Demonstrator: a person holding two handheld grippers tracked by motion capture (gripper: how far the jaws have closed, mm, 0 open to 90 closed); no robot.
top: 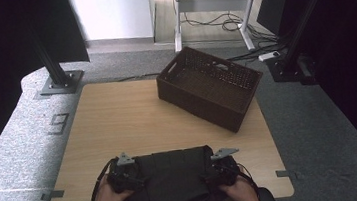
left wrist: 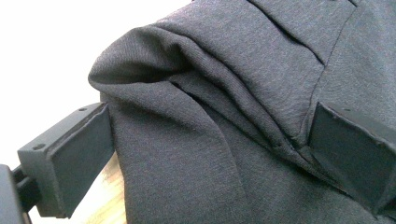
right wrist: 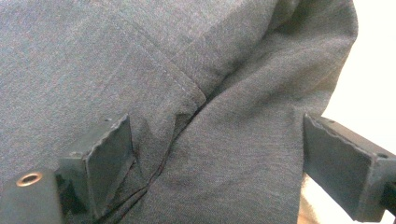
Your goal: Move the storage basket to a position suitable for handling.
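The basket (top: 209, 86) sat empty; the folded dark cloth (top: 175, 181) bunched between each gripper's (top: 127, 177) (top: 220, 171) wide-spread jaws.

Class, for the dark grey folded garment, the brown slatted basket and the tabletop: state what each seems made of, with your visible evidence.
Dark grey folded garment: soft knitted fabric, matte; fine ribbing, stitched seams and loose folds show.
Brown slatted basket: probably woven wicker or moulded plastic; the perforated walls and handle cut-out leave it open.
Tabletop: light wood or wood-look laminate, smooth; pale grain lines run along it.
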